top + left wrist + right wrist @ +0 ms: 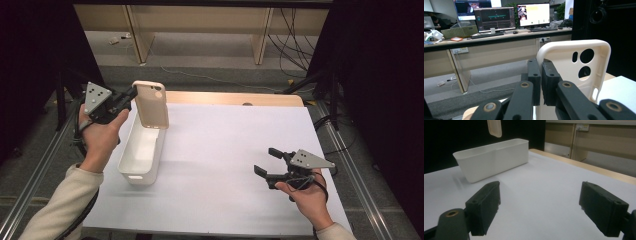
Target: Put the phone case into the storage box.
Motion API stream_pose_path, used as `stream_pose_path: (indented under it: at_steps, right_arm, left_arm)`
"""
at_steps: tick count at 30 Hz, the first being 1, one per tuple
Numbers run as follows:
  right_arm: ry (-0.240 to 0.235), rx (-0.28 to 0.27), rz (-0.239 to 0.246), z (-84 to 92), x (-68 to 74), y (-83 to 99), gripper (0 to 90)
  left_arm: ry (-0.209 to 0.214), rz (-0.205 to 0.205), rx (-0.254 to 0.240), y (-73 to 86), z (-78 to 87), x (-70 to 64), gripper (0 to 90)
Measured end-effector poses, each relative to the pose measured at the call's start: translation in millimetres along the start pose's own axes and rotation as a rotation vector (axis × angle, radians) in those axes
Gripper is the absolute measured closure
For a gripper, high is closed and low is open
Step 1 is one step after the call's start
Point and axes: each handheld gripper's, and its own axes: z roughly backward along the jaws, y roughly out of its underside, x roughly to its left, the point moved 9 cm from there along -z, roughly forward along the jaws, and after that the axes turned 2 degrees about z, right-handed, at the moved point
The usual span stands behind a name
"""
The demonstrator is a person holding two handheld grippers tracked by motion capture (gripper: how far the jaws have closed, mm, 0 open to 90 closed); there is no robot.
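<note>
A cream phone case (pixel 151 105) hangs upright above the far end of a white oblong bin (pixel 142 150) at the table's left. My left gripper (pixel 131 95) is shut on the case's left edge. In the left gripper view the case (pixel 579 70) shows its camera cut-outs, with its rim pinched between the two black jaws of the left gripper (pixel 541 82). My right gripper (pixel 267 161) rests low at the table's right, open with nothing between its pads (pixel 485 207). The bin (pixel 491 158) stands ahead of it, with the case's lower tip (pixel 494 127) hanging above.
A white sheet (pixel 225 165) covers the table, with a wooden strip (pixel 235 98) along the far edge. Black stands and cables flank both sides. The left gripper view looks out on a desk with monitors (pixel 511 16).
</note>
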Motion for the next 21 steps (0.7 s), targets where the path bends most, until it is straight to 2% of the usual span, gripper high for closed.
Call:
stream_pose_path:
  at_steps: [21]
  right_arm:
    - [0.001, 0.000, 0.001, 0.0, -0.1, 0.0, 18.4]
  left_arm:
    - [-0.014, -0.001, -0.001, 1.0, -4.7, 8.9, 86.2]
